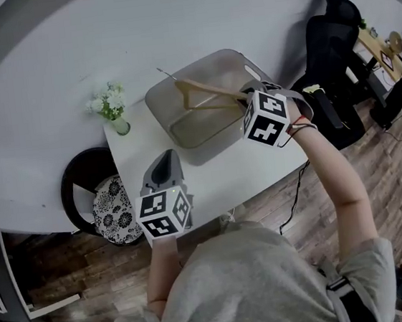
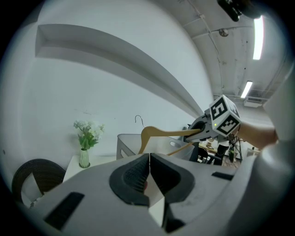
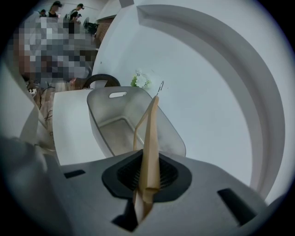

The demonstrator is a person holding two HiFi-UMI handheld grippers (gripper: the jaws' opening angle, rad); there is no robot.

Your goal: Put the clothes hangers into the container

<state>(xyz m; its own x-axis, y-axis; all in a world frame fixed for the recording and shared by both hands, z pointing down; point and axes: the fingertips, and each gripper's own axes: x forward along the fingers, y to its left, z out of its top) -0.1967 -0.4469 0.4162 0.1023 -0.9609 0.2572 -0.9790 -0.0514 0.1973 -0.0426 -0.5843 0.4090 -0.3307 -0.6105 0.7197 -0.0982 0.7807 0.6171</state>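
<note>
- One wooden hanger: an arm's end is clamped in the right gripper, and it reaches ahead over the container.
- One grey container: below and ahead of the right gripper.
- Left gripper: jaws together, holding nothing.
- One flower vase: ahead-left of the left gripper.

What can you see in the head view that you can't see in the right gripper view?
Only the head view: the left gripper, the person's arms and shirt. Only the right gripper view: the right gripper's jaws clamped on the wooden hanger's end, close up. Both: the hanger, the grey container, the flowers, the white table.
</note>
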